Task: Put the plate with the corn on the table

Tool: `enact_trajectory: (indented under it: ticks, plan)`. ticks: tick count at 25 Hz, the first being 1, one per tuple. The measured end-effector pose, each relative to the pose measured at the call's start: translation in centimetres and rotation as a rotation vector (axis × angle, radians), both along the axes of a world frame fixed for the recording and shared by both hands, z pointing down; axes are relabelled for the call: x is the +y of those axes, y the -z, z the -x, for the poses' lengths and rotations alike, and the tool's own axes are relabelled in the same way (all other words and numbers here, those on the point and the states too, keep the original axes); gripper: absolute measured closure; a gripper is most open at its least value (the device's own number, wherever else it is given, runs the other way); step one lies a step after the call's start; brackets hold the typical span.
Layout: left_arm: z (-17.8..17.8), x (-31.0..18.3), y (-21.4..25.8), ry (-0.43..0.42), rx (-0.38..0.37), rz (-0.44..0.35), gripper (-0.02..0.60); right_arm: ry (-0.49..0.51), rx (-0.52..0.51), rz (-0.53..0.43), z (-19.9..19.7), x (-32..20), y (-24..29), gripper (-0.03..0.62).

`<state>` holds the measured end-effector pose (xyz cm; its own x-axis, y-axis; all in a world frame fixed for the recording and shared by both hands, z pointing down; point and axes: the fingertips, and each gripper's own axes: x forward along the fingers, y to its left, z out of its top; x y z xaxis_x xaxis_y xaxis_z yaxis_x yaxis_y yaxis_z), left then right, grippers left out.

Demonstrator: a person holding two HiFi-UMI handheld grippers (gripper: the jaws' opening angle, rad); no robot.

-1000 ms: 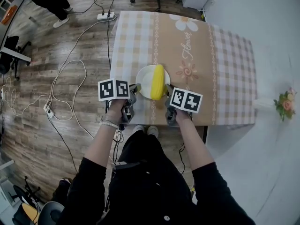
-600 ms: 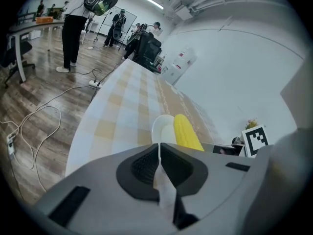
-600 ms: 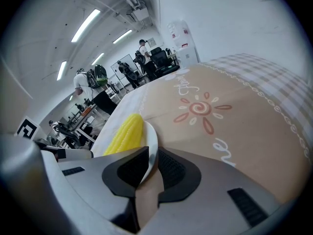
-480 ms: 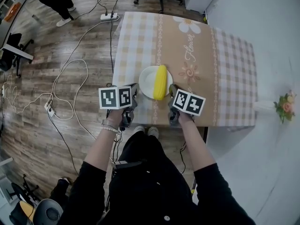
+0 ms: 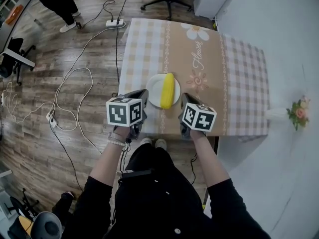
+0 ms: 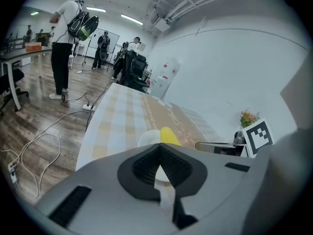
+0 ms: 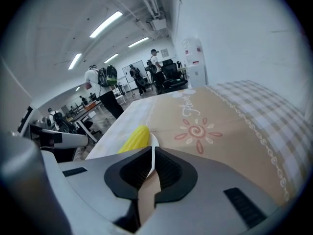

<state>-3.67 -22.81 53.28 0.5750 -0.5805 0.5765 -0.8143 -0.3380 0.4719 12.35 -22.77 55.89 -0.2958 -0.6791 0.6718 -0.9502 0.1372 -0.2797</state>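
plate (image 5: 154,87) and corn (image 5: 167,90), one each, on table (image 5: 234,68); left claw (image 5: 145,92), right claw (image 5: 183,96) empty

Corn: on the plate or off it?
On it: the yellow corn lies lengthwise along the white plate's right side in the head view.

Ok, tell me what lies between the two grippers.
In the head view, the white plate with the corn on it lies on the table, between the tips of the left gripper and the right gripper.
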Motion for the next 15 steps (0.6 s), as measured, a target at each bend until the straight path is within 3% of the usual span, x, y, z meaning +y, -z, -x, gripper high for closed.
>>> enact_trajectory:
  ticks: [15]
  plan:
    - [-1.6,1.4,6.1,-0.063,-0.059,-0.195,0.568,0.086,0.021,-0.147,1.3,1.7,6.3,0.545]
